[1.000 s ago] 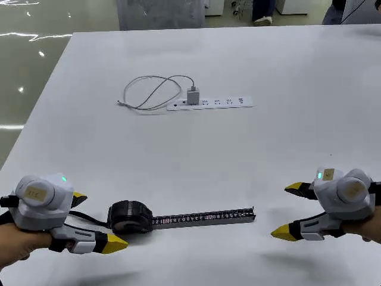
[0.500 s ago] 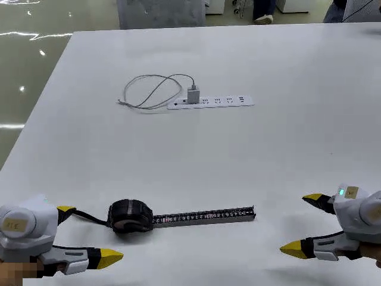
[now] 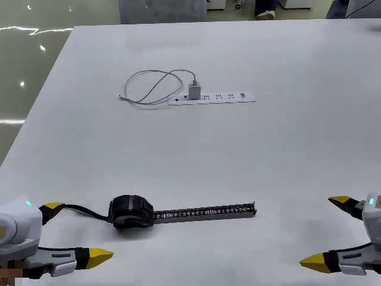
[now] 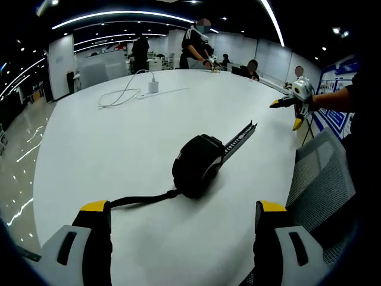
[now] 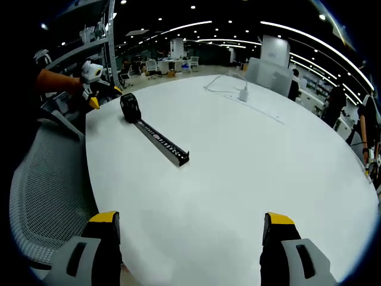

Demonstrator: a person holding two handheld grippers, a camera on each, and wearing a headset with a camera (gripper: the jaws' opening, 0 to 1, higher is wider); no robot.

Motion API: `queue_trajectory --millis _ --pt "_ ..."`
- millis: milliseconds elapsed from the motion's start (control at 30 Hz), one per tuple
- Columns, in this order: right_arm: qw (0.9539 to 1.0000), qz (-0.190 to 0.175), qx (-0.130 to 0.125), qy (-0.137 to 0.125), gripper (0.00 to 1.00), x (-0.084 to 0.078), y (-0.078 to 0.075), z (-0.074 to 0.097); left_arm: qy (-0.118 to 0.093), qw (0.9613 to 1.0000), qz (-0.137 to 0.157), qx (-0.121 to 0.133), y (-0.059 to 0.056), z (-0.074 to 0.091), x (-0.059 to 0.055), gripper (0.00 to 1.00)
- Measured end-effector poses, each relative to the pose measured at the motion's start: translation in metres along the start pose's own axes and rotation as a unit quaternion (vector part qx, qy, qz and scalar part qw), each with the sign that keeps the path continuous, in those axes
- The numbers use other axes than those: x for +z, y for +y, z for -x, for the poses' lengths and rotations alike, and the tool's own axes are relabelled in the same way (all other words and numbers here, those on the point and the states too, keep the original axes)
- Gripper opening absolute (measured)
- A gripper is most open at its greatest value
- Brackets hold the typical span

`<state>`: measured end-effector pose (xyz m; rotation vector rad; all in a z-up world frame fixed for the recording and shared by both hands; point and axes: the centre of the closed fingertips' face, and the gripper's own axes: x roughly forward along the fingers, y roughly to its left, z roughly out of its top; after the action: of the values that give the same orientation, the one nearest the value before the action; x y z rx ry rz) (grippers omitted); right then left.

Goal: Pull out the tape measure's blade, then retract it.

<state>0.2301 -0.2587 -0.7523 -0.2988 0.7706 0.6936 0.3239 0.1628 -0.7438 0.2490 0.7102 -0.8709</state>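
Note:
A black tape measure (image 3: 130,211) lies on the white table (image 3: 226,149) with its blade (image 3: 205,211) drawn out to the right and a black wrist strap trailing left. My left gripper (image 3: 76,232) stands open just left of the case, touching nothing. My right gripper (image 3: 333,231) is open too, well to the right of the blade's tip. From the left gripper view the case (image 4: 197,165) sits ahead between the jaws, the blade (image 4: 239,137) running away. The right gripper view has the blade (image 5: 162,142) and case (image 5: 130,107) far ahead on the left.
A white power strip (image 3: 212,98) with a plugged-in charger and a looped grey cable (image 3: 150,89) lies further back on the table. A mesh office chair (image 5: 41,185) stands at the table's near edge. People sit in the background at the far end.
Both grippers have drawn back towards me and apart from the tape measure. The tape measure and its pulled-out blade lie where they were.

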Motion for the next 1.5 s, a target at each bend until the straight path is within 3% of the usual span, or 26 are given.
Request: queue_trajectory --millis 200,500,1133,1500 --pt "0.9999 0.003 -0.009 -0.006 0.99 -0.003 -0.007 0.008 0.004 1.0 -0.004 0.004 0.003 0.005 -0.005 0.99" --pt "0.9998 0.007 -0.015 -0.007 0.99 -0.004 -0.012 0.013 -0.005 0.9999 -0.013 0.006 0.001 0.006 0.001 0.99" --pt "0.9994 0.03 -0.013 -0.007 0.99 0.0 -0.009 0.018 -0.019 0.9995 -0.023 0.001 -0.004 0.007 0.005 0.99" --pt "0.9996 0.024 -0.015 -0.008 0.99 0.0 -0.01 0.02 -0.022 0.9996 -0.018 0.0 -0.003 0.009 0.005 0.99"
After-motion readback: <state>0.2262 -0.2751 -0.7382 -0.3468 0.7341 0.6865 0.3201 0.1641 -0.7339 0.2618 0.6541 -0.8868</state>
